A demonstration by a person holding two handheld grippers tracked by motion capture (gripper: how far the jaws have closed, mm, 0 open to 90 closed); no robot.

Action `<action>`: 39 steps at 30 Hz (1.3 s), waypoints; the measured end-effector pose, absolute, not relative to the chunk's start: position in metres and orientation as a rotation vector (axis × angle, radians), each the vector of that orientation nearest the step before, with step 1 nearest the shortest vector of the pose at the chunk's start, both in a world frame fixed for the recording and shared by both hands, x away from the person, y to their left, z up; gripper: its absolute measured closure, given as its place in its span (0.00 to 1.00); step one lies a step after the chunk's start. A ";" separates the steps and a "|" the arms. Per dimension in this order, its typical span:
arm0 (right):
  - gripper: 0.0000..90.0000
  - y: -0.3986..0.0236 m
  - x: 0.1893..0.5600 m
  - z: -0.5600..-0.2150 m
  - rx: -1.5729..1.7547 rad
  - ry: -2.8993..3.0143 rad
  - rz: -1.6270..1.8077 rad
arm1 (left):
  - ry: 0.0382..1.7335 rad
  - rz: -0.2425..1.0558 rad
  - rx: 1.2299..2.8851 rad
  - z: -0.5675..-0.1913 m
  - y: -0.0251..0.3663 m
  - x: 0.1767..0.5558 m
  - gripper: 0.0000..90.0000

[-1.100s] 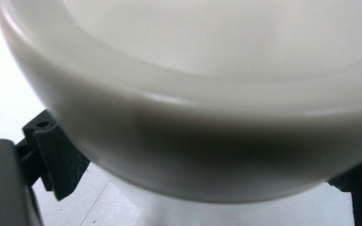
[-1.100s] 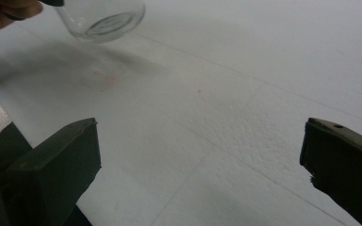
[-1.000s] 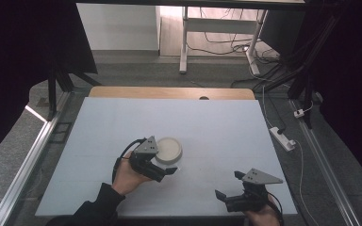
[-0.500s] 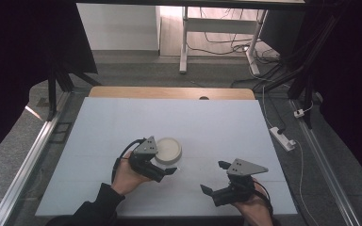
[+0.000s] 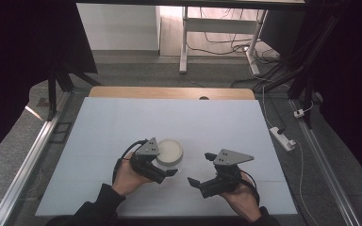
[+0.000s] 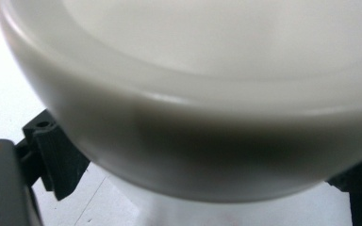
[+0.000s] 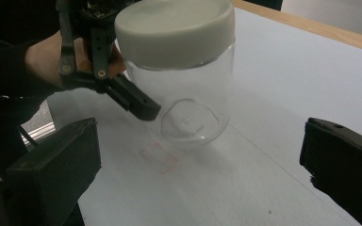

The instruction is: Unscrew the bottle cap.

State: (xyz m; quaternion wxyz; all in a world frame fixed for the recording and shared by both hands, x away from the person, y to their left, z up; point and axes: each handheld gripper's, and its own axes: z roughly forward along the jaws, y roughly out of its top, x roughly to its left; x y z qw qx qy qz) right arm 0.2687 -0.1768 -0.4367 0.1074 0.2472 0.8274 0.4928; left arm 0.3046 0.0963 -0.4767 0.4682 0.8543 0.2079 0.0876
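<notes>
Lower middle of the high view: clear glass jar [image 7: 188, 99], cream lid [image 5: 168, 150] on | left gripper [image 5: 162, 168] clamped round jar | right gripper [image 5: 202, 175] wide open, touching nothing

Right gripper [image 7: 202, 165] faces a clear glass jar [image 7: 188, 94] standing upright on the white table [image 7: 283, 94], its own two black jaws spread wide at either side, nothing between them. A cream lid [image 7: 174, 26] sits on the jar. The left gripper [image 7: 108, 70] is at the jar's side, one black jaw against the glass.
</notes>
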 end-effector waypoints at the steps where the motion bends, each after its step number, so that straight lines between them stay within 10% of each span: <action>1: 0.00 -0.175 0.271 -0.436 0.723 2.444 1.454 | 0.509 0.213 2.096 -0.477 0.096 0.305 0.08; 39: 0.02 -0.089 0.309 -0.434 0.747 2.439 1.358 | 0.561 0.231 2.120 -0.481 0.087 0.304 0.08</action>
